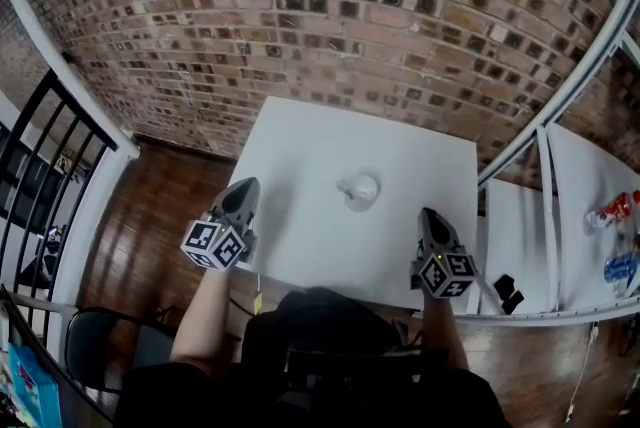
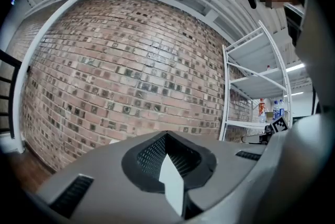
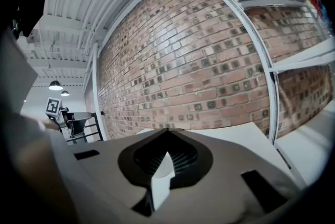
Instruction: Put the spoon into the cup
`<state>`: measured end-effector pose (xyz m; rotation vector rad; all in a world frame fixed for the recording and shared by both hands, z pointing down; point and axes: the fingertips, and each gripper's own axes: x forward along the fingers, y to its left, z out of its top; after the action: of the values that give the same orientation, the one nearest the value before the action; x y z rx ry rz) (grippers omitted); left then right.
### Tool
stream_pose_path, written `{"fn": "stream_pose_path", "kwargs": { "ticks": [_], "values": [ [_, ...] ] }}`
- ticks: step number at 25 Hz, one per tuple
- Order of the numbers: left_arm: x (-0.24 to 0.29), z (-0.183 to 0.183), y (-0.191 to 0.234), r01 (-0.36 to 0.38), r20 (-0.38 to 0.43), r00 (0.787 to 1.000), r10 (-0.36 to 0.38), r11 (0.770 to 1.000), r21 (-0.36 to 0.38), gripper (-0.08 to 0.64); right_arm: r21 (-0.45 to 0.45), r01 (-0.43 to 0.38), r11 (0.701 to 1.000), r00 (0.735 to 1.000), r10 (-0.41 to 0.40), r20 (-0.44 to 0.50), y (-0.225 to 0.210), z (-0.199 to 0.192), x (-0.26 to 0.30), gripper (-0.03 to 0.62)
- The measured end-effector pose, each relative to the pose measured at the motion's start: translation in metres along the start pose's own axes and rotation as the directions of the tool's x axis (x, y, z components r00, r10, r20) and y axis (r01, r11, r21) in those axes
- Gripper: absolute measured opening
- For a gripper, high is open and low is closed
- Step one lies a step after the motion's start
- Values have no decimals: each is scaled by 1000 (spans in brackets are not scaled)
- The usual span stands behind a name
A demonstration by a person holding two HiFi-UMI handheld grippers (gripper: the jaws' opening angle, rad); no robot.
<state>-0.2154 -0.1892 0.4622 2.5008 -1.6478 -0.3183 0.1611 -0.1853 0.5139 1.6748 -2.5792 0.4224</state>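
A small white cup (image 1: pixel 359 189) stands near the middle of the white table (image 1: pixel 310 156) in the head view. I cannot make out a spoon apart from it. My left gripper (image 1: pixel 244 188) hovers over the table's left edge, left of the cup, with its jaws shut and nothing in them. My right gripper (image 1: pixel 429 216) is at the table's front right, also shut and holding nothing. In the left gripper view, the left gripper (image 2: pixel 167 136) points at the brick wall. The right gripper (image 3: pixel 167 133) in its own view faces the wall over the table top. Neither gripper view shows the cup.
A white metal shelf rack (image 1: pixel 545 186) stands right of the table, with bottles (image 1: pixel 612 212) and a small black object (image 1: pixel 508 292) on it. A black railing (image 1: pixel 40 146) and a dark chair (image 1: pixel 95 341) are at the left, on wooden floor. A brick wall (image 1: pixel 330 6) lies behind.
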Motion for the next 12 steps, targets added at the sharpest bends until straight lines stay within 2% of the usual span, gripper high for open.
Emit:
{"fn": "stream_pose_path", "kwargs": {
  "ticks": [4,12],
  "values": [
    [-3,-9,-2,8,-28,1000,-8,1000,-4,2,-68,-11,998,1000,11,1,10,6,0,2],
    [-4,-17,-1,-1,-39,999,0,1000,-15,2,-68,-24,997,1000,23,-9,12,3,2,2]
  ]
}}
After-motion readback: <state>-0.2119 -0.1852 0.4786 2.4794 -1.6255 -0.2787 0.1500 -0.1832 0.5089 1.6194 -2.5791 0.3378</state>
